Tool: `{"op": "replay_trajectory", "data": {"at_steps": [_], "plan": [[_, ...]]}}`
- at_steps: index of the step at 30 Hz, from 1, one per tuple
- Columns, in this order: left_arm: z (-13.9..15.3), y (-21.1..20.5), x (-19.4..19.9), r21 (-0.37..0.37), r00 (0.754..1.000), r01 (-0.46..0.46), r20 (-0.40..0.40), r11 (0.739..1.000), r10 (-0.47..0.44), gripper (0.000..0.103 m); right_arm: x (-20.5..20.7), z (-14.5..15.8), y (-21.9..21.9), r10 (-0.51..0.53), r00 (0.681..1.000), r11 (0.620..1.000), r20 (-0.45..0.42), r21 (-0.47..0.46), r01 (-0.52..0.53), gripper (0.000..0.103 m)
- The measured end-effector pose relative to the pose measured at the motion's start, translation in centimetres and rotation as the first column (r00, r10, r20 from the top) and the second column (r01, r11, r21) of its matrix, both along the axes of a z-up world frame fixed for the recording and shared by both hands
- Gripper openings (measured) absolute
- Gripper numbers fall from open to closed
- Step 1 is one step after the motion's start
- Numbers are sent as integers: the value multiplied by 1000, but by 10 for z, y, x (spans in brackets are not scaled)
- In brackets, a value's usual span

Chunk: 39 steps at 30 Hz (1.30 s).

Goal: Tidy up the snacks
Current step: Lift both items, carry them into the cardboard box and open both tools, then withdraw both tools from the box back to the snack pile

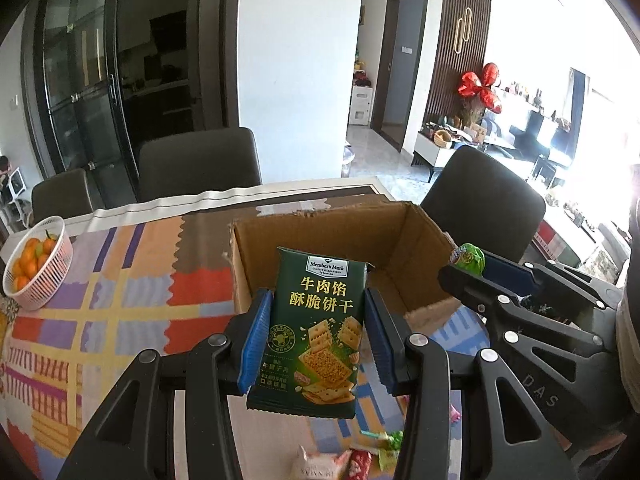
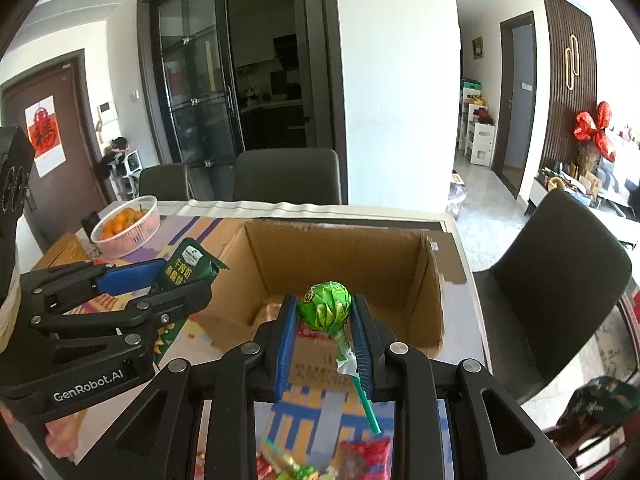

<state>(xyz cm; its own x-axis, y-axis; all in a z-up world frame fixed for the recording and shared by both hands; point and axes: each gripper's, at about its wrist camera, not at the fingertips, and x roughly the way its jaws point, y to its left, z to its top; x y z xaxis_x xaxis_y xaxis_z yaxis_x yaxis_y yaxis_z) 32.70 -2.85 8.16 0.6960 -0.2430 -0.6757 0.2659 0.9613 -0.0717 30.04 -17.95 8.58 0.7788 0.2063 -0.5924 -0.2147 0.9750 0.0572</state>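
My left gripper (image 1: 318, 312) is shut on a dark green cracker packet (image 1: 316, 328), held upright above the table just in front of the open cardboard box (image 1: 424, 236). My right gripper (image 2: 324, 312) is shut on a green-wrapped lollipop (image 2: 325, 306), its green stick (image 2: 366, 404) hanging down and back. It hovers at the near wall of the box (image 2: 428, 280). The left gripper and packet (image 2: 188, 266) show at the left of the right wrist view. The right gripper with the lollipop (image 1: 470, 258) shows at the right of the left wrist view.
A white basket of oranges (image 1: 36, 268) stands on the patterned tablecloth (image 1: 120, 320) at the left. Loose wrapped snacks (image 1: 360, 456) lie on the table below the grippers. Dark chairs (image 1: 200, 160) stand behind the table and to its right (image 2: 560, 280).
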Motion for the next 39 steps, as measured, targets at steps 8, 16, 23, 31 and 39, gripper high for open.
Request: {"op": "replay_trajectory", "data": {"at_steps": [8,16,23,31,39], "plan": [[-9,-9,35,22,1000,5,-19,1000,-5,46,38,-10,0,18,999,1000,-41,-4,-18,28],[-17,-15,59,35,999,1,-46,999,1,47,70,-24,-11,-6,997,1000,-80,-1,6,28],[-16,-6,44,33,999,-14,-32,999,15,58,65,-30,-17,-50,994,999,-95,5,50,40],[-8,7,-4,26,999,-43,1,999,43,61,20,-19,-10,-35,998,999,-46,2,35,40],[-4,16,-50,38,999,-43,21,998,42,63,-30,-13,5,8,1000,1000,-17,-6,-8,40]]}}
